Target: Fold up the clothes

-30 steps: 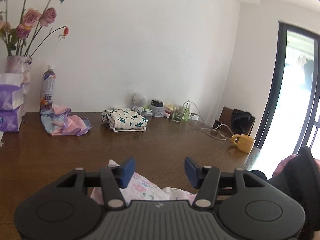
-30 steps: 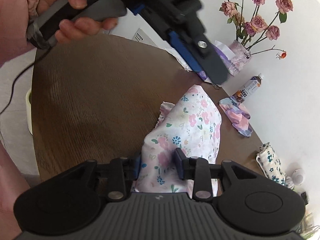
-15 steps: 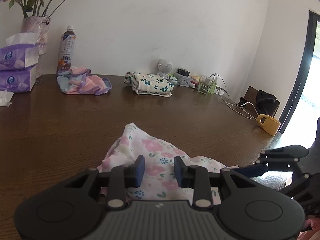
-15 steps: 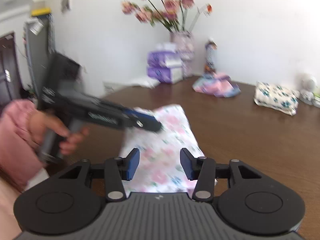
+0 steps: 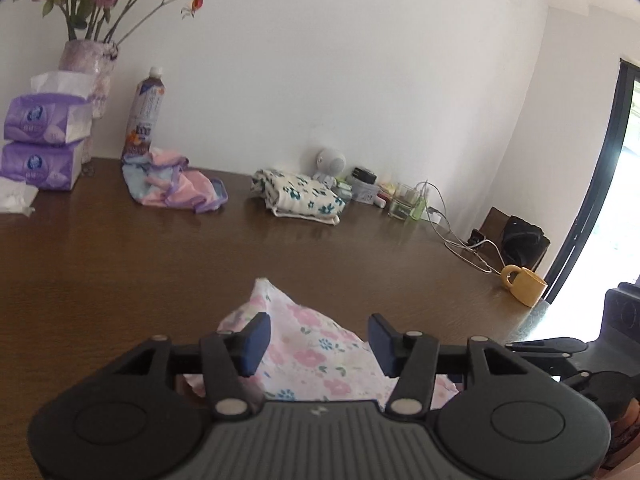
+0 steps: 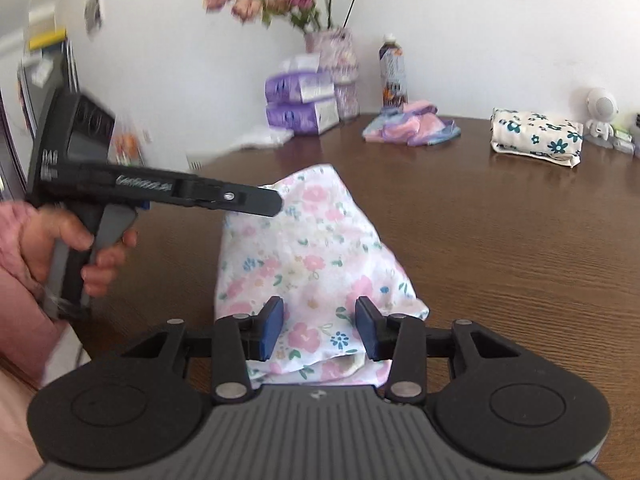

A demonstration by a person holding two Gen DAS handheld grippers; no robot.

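The flowery cloth [image 6: 316, 256] lay bunched on the brown table [image 6: 500, 240], its long side running near to far, narrow end pointing away. Both the left gripper [image 5: 316, 338] and the right gripper [image 6: 319, 328] were wide open, holding nothing.

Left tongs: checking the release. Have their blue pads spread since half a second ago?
Yes. Left tongs stand wider, open over the pink floral garment on the brown wooden table.

A lived-in home room, judging by the dark wooden table [image 5: 120, 264] against a plain white wall, crowded at the back with a vase of pink roses [image 5: 90, 56], stacked purple tissue packs [image 5: 42, 140], a drink bottle [image 5: 145, 118], folded clothes [image 5: 298, 196], a yellow mug [image 5: 524, 284], charger cables [image 5: 460, 240]; bright glass door [image 5: 616, 184] at the right
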